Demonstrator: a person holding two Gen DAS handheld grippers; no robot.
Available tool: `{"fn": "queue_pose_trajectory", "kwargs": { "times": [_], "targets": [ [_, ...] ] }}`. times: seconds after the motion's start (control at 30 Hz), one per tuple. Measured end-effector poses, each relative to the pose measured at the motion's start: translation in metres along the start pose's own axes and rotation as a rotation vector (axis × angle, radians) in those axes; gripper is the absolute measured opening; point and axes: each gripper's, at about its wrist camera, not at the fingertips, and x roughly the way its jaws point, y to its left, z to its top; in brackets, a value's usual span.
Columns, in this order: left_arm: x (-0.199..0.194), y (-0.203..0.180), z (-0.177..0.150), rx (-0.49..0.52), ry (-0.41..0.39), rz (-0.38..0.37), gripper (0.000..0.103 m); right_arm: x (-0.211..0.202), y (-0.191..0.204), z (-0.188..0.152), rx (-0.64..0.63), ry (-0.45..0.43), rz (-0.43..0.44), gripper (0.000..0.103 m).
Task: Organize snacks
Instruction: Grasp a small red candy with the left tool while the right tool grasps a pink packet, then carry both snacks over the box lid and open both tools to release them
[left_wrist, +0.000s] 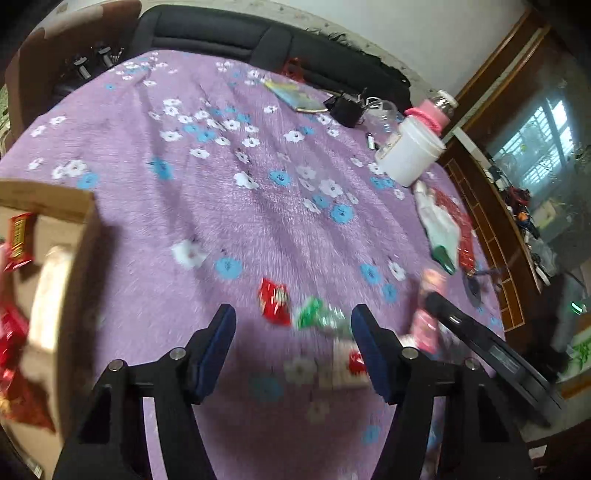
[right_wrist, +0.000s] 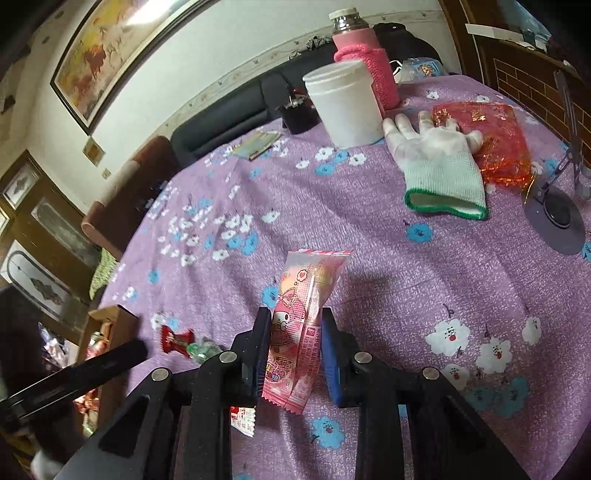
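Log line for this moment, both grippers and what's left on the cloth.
left gripper: open, empty | right gripper: shut on pink snack packet | loose on cloth: red candy, green candy | cardboard box: holds snacks

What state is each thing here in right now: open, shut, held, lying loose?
Left gripper: open, empty.
Right gripper: shut on the pink snack packet.
Pink snack packet: held upright.
Red candy: lying loose on the cloth.
Green candy: lying loose.
Cardboard box: open, snacks inside.
White tub: lid on.
Glove: lying flat.
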Motion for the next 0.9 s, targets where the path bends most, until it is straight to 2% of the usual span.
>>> {"fn": "queue_pose_trajectory", "kwargs": {
  "times": [0.07,0.1,0.13,0.17,0.2,0.3,0.47,0.63,0.73,0.8,0.9],
  "targets": [
    [0.016,-0.004,0.003,0.019,0.019,0.036,0.063,-0.005,0.0,0.003,0.01,-0.01,0.013,0.028],
    [0.024,-0.006,0.002,0.028,0.039,0.05,0.058,-0.008,0.0,0.004,0.013,-0.017,0.016,0.028],
    [0.031,-0.008,0.002,0.034,0.056,0.062,0.035,-0.01,-0.001,0.005,0.015,-0.026,0.015,0.028],
    [0.032,-0.01,0.001,0.053,0.043,0.091,0.021,-0.013,-0.002,0.006,0.019,-0.035,0.013,0.028],
    [0.034,-0.012,0.0,0.069,0.048,0.089,0.016,-0.015,-0.003,0.007,0.023,-0.041,0.012,0.028],
    [0.03,-0.009,-0.002,0.039,0.044,0.069,0.016,-0.019,-0.008,0.009,0.041,-0.057,0.014,0.028],
    [0.001,-0.003,-0.013,0.014,0.012,0.012,0.016,-0.02,-0.009,0.009,0.053,-0.06,0.039,0.028],
    [-0.055,0.008,-0.034,-0.025,-0.051,-0.07,0.016,-0.021,0.002,0.003,0.021,-0.056,0.066,0.028],
    [-0.105,0.024,-0.053,-0.049,-0.123,-0.099,0.016,-0.02,0.013,-0.002,-0.015,-0.054,0.078,0.028],
    [-0.132,0.04,-0.065,-0.067,-0.169,-0.075,0.016,-0.018,0.02,-0.007,-0.038,-0.046,0.082,0.028],
    [-0.172,0.073,-0.09,-0.102,-0.24,0.014,0.016,-0.016,0.033,-0.015,-0.078,-0.034,0.093,0.028]
  ]
}}
